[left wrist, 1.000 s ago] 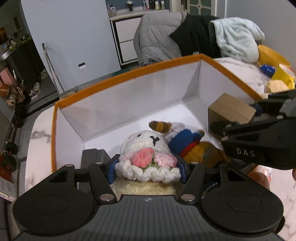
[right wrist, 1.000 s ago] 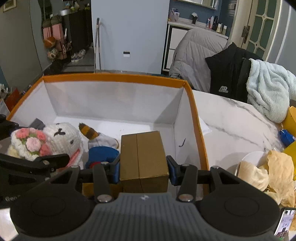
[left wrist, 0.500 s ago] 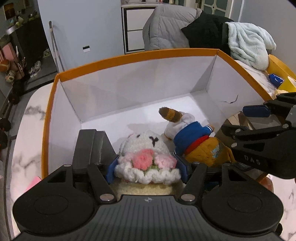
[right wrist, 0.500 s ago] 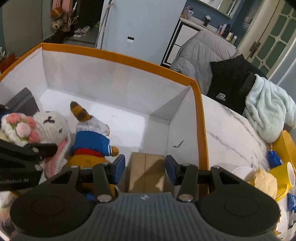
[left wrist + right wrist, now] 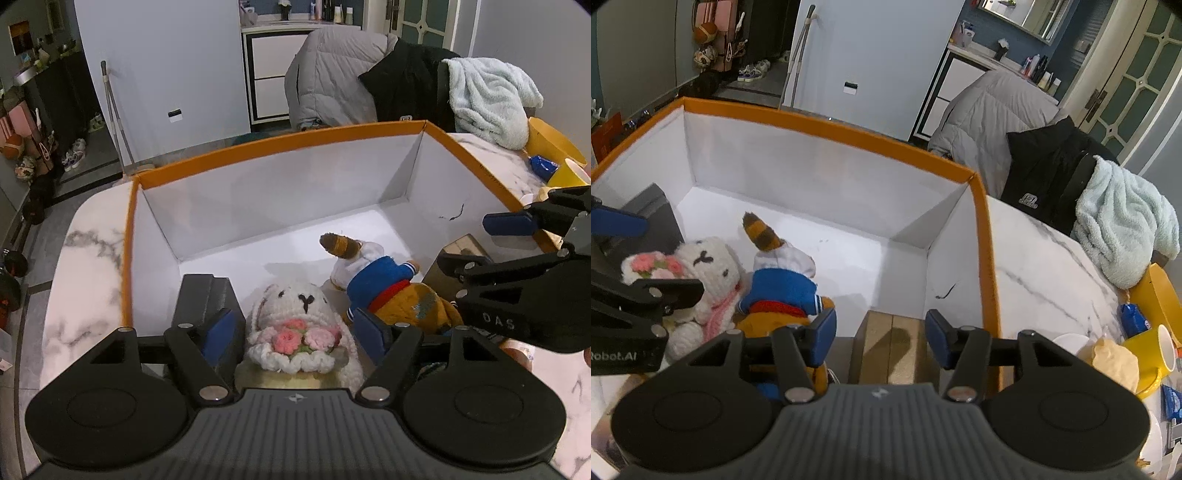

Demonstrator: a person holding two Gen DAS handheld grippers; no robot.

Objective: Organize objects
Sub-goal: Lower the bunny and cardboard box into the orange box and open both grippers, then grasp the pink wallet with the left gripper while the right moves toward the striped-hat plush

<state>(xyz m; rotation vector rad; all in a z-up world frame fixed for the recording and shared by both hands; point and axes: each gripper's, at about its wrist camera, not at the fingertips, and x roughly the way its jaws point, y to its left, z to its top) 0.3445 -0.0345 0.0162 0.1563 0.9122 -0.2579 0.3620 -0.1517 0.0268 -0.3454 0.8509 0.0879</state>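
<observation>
surface: white grey-veined marble counter [image 5: 1045,266] | centre-left of frame: orange-rimmed white cardboard box [image 5: 986,236] | right edge: yellow mug [image 5: 1156,354], pale blue fleece blanket [image 5: 1126,225], blue packet [image 5: 1130,314]

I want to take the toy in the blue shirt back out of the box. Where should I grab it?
Grab the toy in the blue shirt around its blue middle, coming straight down from above. It lies flat on the box floor with the white bunny on one side and the brown carton on the other, so the top is probably the free way in. Its striped tail looks too floppy.
</observation>
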